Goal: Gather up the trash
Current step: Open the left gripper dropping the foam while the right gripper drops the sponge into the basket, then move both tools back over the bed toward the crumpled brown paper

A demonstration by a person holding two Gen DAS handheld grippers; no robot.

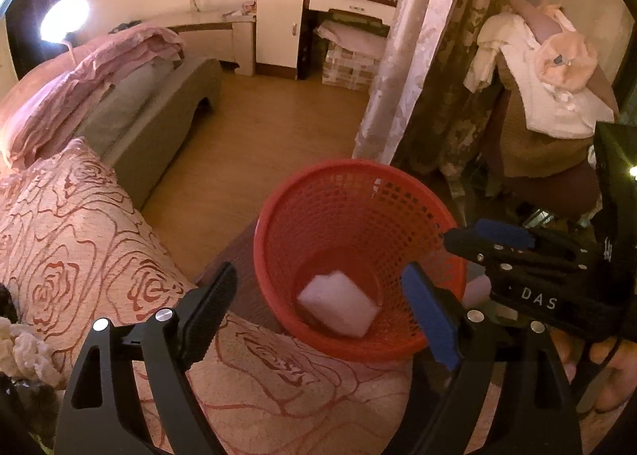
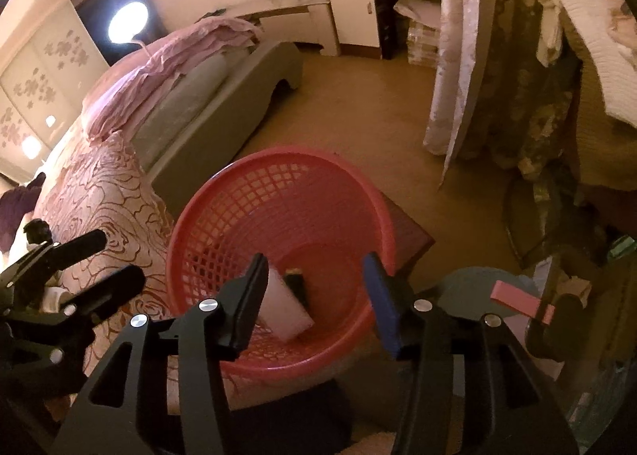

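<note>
A red mesh waste basket [image 1: 414,196] stands beside the bed; it also shows in the right wrist view [image 2: 239,192]. A white packet [image 1: 338,303] lies on its bottom, and in the right wrist view the packet [image 2: 284,313] has a small dark item [image 2: 296,284] next to it. My left gripper [image 1: 322,303] is open and empty just above the basket's near rim. My right gripper [image 2: 318,295] is open and empty over the basket mouth. It also shows at the right of the left wrist view [image 1: 469,252]. The left gripper appears at the left of the right wrist view [image 2: 119,256].
A bed with a rose-patterned cover [image 1: 79,224] lies to the left. A grey bench [image 1: 159,112] stands at its foot. A dark wooden surface [image 2: 410,236] is under the basket. Curtains [image 1: 438,57] and a chair with clothes [image 1: 549,88] are at the right.
</note>
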